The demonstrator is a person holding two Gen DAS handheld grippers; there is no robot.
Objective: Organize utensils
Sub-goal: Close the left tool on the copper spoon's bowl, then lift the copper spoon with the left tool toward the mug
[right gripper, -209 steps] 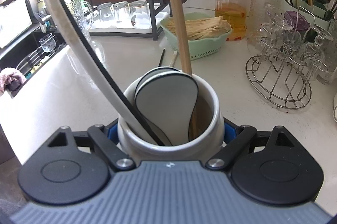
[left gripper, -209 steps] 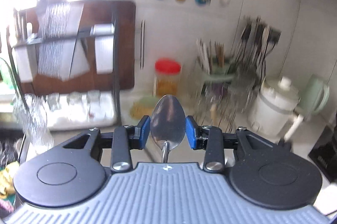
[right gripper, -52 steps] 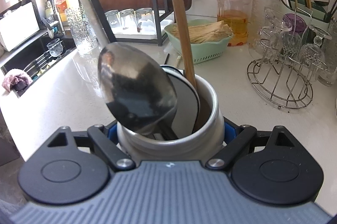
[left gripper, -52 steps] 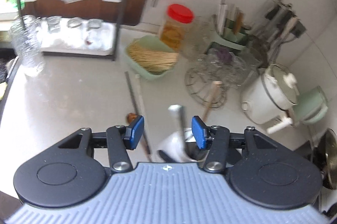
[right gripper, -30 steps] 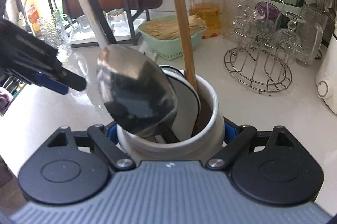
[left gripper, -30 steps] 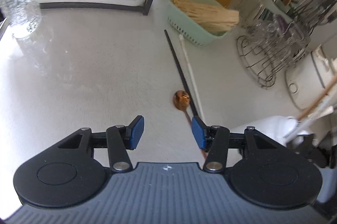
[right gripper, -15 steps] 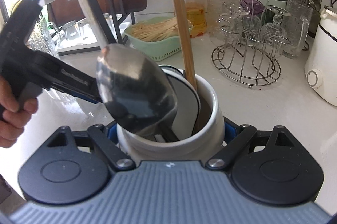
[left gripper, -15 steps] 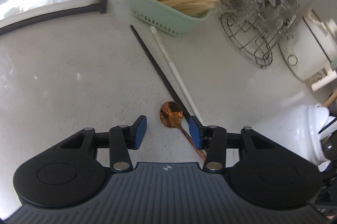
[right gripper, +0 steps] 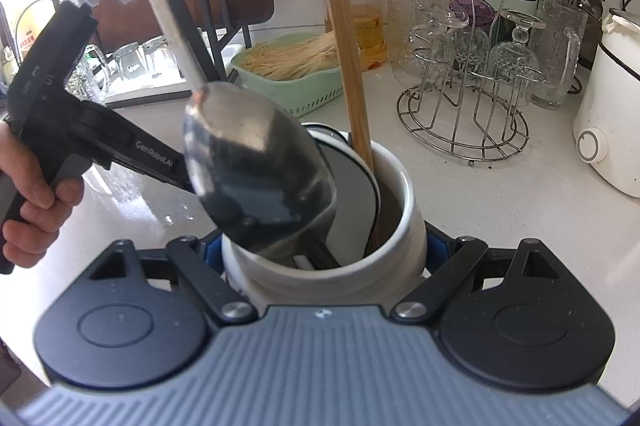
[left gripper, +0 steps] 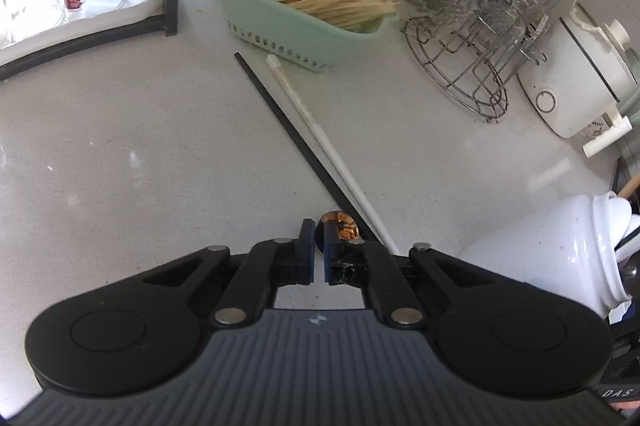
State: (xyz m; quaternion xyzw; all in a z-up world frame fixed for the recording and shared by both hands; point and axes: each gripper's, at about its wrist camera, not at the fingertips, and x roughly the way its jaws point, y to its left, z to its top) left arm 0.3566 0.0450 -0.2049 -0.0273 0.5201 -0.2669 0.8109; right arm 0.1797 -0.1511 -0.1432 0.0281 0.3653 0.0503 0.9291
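Now white crock [right gripper: 404, 226] w/ steel spoon [right gripper: 256, 178], wooden stick [right gripper: 344, 38] inside.

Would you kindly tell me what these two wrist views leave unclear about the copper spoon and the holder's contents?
- Left wrist view: the small copper spoon's handle is hidden behind the left tongs, so the grip on it cannot be confirmed.
- Right wrist view: the large steel spoon bowl blocks the lower contents of the white ceramic utensil holder and the left tongs' tips.

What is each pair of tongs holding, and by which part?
Left tongs: copper spoon, near its bowl. Right tongs: white utensil jar, by its sides.
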